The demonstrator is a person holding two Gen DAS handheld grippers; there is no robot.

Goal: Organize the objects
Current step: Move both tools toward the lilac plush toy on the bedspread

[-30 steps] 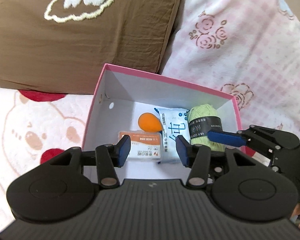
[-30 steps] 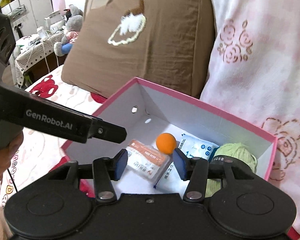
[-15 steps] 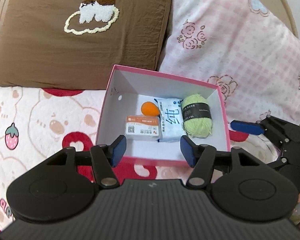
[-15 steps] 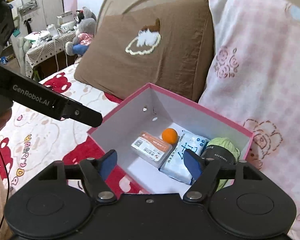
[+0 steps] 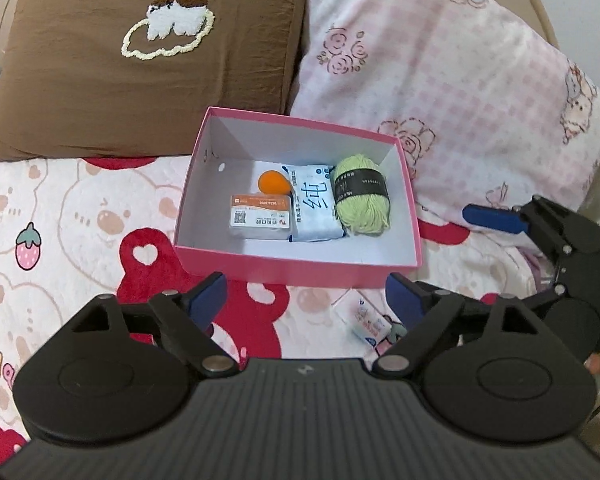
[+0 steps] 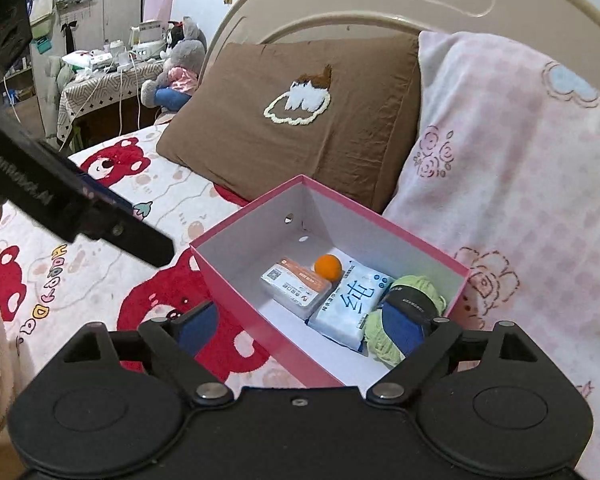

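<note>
**Both grippers opening, empty, short of the pink box**

The jaws of the left gripper (image 5: 306, 300) are opening and already stand wide, with nothing between the blue pads; under the gap lies only the bear-printed bedsheet (image 5: 80, 216) and the near wall of the box. The jaws of the right gripper (image 6: 300, 326) are likewise opening, spread wide and holding nothing; in its own view the right-hand pad overlaps the yarn, though whether it touches cannot be told.

The open pink cardboard box with a white inside (image 5: 296, 268) sits on the sheet at twelve o'clock from the left gripper, its far edge against the brown pillow with a cloud motif (image 5: 148, 60) and the pink checked pillow (image 5: 440, 92). Inside, in a row: a white packet with an orange stripe (image 5: 260, 218) at nine o'clock, a small orange ball (image 5: 274, 182) just behind it, a white-and-blue tissue pack (image 5: 314, 208) in the middle, and a light-green yarn skein with a black band (image 5: 362, 200) at three o'clock, each touching its neighbour.

A small white wrapped packet (image 5: 366, 320) lies on the sheet outside the box, by the left gripper's right finger.
</note>
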